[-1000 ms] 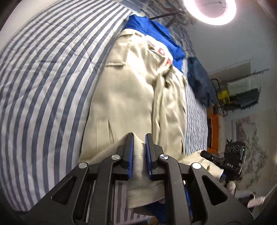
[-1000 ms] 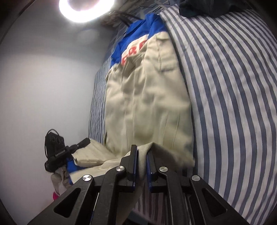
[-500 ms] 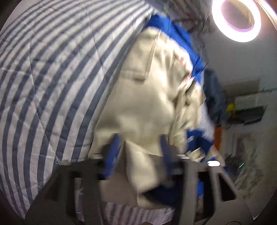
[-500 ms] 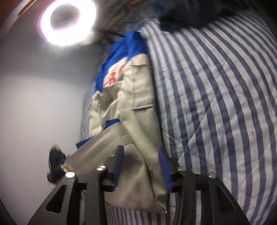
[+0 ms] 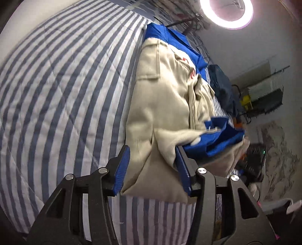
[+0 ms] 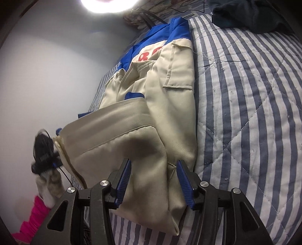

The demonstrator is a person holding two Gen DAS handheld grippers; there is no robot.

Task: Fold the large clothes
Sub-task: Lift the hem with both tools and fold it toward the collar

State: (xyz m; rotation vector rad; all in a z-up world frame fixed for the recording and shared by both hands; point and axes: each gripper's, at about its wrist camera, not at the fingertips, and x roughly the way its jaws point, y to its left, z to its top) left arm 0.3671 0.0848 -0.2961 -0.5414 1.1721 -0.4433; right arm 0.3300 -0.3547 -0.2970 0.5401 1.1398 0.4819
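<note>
A large beige work jacket (image 5: 162, 105) with a blue collar and red letters lies lengthwise on the striped bedspread (image 5: 66, 94). Its near end is folded up, showing blue lining (image 5: 217, 139). My left gripper (image 5: 152, 150) straddles a loose ridge of the beige cloth; its jaws are closing, but the pads do not pinch the cloth. In the right wrist view the same jacket (image 6: 169, 105) has its hem corner lying slack between the blue pads of my open right gripper (image 6: 153, 164). The left gripper (image 6: 43, 150) shows blurred at the jacket's far side.
A dark blue garment (image 6: 251, 15) lies on the bedspread (image 6: 245, 94) beyond the jacket. A ring light (image 5: 226, 13) glares above the bed's head. A wire rack (image 5: 264, 94) stands by the wall, and something pink (image 6: 32, 222) sits low at the left.
Both grippers were shut on the jacket's hem a second ago and have let go. The hem now lies folded on the bed, and both grippers have sunk toward it.
</note>
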